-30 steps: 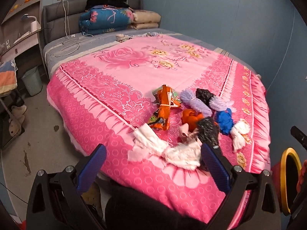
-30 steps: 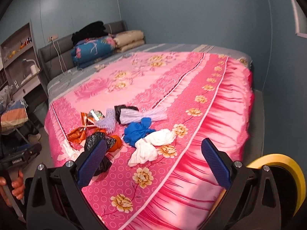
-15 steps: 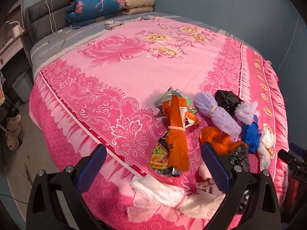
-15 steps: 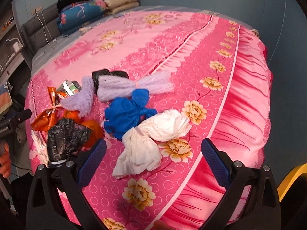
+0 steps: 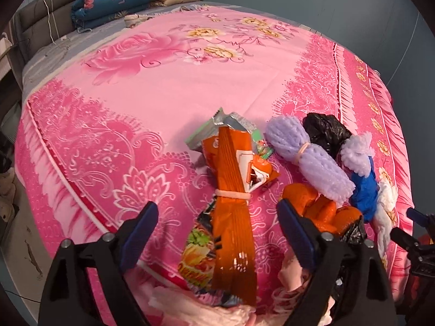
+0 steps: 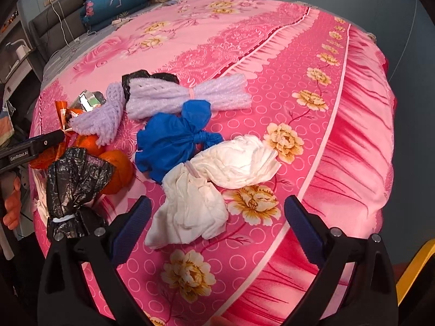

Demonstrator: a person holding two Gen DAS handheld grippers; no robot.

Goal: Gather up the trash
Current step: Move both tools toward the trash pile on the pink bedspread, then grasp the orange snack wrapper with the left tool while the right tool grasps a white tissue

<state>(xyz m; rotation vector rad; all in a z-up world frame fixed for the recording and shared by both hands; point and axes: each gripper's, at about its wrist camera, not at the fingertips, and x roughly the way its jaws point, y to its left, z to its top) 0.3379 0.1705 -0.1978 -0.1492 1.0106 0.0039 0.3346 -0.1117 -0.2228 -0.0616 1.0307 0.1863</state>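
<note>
Both claws have dropped closer to the bed — left claw (image 5: 217,231) gaping over the orange wrapper bundle (image 5: 233,209), right claw (image 6: 216,221) gaping over the white bundle (image 6: 206,190).

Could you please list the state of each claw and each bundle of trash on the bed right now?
left claw: open, astride the orange wrapper bundle
right claw: open, astride the white bundle
orange wrapper bundle: banded, lying flat
white bundle: tied at the middle, crumpled
blue bag: knotted
black bag: banded
purple foam net: banded
</note>
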